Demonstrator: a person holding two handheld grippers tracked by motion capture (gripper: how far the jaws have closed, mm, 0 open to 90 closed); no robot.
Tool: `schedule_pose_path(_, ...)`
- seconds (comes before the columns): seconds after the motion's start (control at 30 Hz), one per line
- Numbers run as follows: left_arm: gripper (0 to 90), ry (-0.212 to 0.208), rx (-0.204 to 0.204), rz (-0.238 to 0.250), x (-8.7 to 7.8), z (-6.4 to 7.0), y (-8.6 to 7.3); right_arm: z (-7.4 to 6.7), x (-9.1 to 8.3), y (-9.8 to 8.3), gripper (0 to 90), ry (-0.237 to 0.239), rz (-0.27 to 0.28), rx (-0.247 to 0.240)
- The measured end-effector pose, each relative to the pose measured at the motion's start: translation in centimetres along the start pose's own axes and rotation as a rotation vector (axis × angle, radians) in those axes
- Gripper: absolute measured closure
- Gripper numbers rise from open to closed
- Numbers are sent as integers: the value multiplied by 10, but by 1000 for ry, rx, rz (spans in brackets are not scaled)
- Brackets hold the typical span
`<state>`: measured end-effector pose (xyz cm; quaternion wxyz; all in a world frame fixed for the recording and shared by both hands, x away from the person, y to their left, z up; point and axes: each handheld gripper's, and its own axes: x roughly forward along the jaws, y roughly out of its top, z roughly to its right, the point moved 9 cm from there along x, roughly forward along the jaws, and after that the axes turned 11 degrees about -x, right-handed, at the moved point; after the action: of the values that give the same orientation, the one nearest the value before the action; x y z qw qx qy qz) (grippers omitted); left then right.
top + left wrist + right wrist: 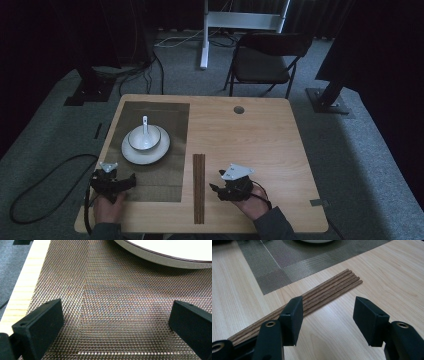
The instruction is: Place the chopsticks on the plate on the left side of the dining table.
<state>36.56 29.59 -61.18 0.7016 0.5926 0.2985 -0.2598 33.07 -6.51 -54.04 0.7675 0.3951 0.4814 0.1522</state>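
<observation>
A woven placemat lies on the left half of the wooden table. On it stands a white plate carrying a white bowl with a white spoon in it. Several brown chopsticks lie side by side just right of the mat. My left gripper is open over the mat's near left corner; its view has the mat and the plate rim. My right gripper is open beside the chopsticks, nothing between its jaws.
A dark folding chair stands beyond the table's far edge, next to a white stand. A round cable hole sits near the far edge. A black cable loops on the floor at the left.
</observation>
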Motion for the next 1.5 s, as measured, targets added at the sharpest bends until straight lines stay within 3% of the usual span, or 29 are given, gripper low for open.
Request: schedule_pose_path(1.5,2,0,0,0,0,0,0,-28,27,0,415,59,-39,-49)
